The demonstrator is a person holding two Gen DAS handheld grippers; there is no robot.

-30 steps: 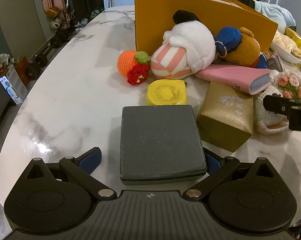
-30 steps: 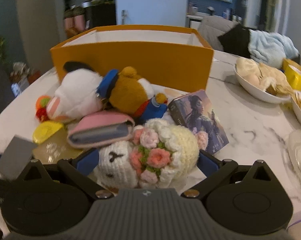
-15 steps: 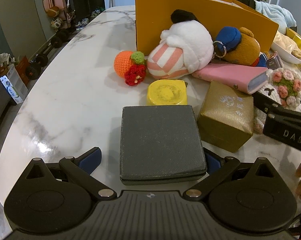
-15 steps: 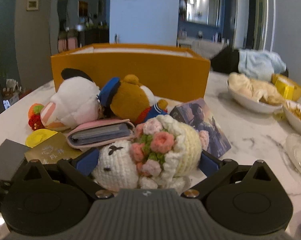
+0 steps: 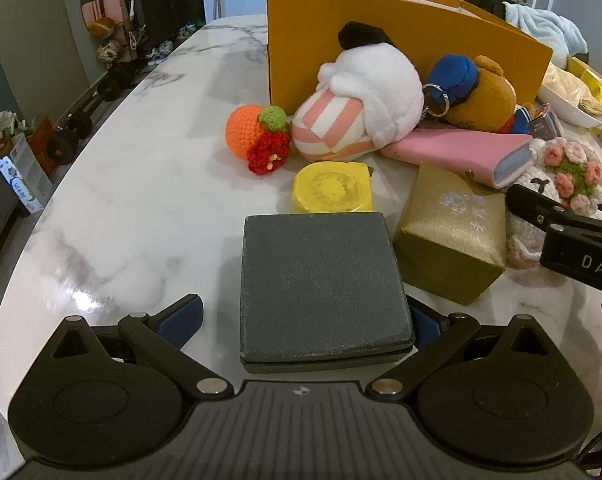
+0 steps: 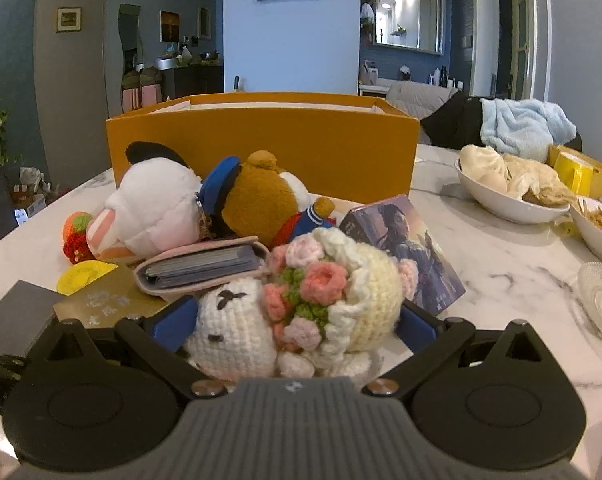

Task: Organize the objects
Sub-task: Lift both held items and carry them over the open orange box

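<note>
While spread wide, left gripper [image 5: 305, 320] straddles grey box [image 5: 321, 284], left pad clear of it; right gripper [image 6: 297, 324] pinches crochet doll [image 6: 293, 304], orange box [image 6: 261, 148] ahead.

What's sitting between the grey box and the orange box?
In the left wrist view, the yellow tin sits just beyond the grey box; behind it the striped white plush leans against the orange box.
</note>
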